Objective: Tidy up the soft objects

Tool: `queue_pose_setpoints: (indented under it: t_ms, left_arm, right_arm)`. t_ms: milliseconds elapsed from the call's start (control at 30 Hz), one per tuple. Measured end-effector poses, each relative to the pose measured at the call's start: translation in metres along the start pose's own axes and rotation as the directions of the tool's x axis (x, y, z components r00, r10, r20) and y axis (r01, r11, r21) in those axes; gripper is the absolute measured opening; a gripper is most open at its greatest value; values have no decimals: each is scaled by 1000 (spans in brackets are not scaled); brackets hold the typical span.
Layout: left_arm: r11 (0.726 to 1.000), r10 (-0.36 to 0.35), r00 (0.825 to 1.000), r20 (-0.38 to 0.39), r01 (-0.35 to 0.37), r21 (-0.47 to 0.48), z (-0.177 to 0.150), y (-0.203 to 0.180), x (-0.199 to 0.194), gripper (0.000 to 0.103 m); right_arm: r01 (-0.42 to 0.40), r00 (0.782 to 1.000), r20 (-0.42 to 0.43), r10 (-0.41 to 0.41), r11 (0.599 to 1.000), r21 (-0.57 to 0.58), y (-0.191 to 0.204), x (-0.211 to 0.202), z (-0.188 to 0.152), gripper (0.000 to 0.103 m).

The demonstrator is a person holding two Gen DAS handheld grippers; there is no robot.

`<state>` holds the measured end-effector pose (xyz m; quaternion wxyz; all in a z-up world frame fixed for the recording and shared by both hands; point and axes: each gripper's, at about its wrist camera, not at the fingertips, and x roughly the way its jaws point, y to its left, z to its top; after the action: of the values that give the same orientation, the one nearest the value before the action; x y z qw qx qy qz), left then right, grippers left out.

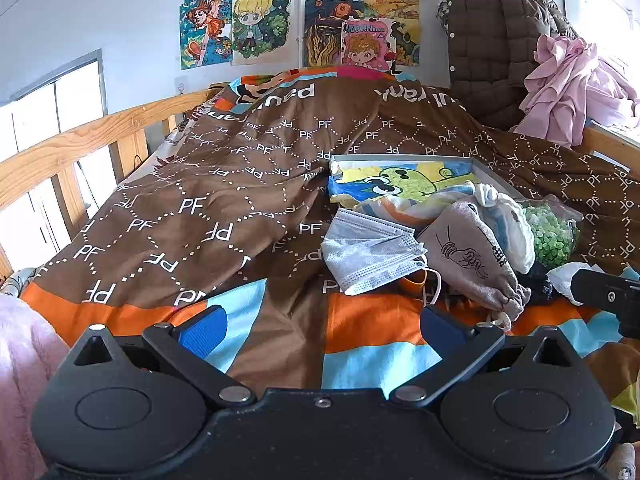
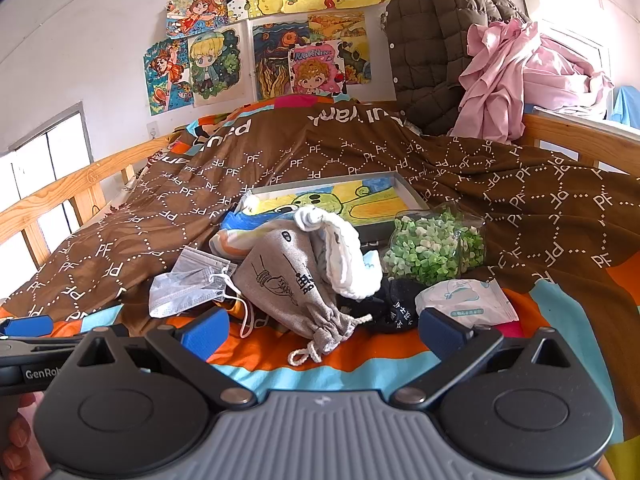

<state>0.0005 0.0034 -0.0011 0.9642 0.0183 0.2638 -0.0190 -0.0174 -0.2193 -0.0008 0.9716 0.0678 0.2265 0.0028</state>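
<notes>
A pile of soft things lies on the bed in front of a shallow grey tray (image 1: 496, 178) (image 2: 408, 192) lined with a cartoon drawing. A grey face mask (image 1: 372, 254) (image 2: 188, 284), a grey drawstring pouch (image 1: 472, 260) (image 2: 288, 284), a white knitted item (image 1: 512, 224) (image 2: 344, 248), a bag of green bits (image 1: 556, 232) (image 2: 436, 248), a dark sock (image 2: 392, 304) and a white wipes packet (image 2: 468, 300) lie together. My left gripper (image 1: 320, 328) is open and empty, just short of the mask. My right gripper (image 2: 320, 332) is open and empty, its jaws on either side of the pouch's cord end.
A brown and orange duvet (image 1: 224, 200) (image 2: 540, 216) covers the bed. Wooden rails (image 1: 80, 140) (image 2: 60, 196) run along the left. A brown quilted jacket (image 1: 492, 40) (image 2: 432, 52) and pink cloth (image 1: 568, 80) (image 2: 516, 80) hang at the back right. A pink fluffy item (image 1: 20, 360) lies at left.
</notes>
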Motion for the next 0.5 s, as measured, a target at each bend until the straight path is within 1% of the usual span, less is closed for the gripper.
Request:
queue_pose_setpoints:
  t_ms: [367,500]
  left_arm:
    - [1000,5,1000,5,-5,1,1,0,-1,102]
    - [1000,-5,1000,8,5,-8,3,1,-3,102]
  right_arm:
    - [1,1000,-2,-1,1000,6,1,0,1,103]
    - [2,1000,15,-2,1000,9,1,-4,4,103]
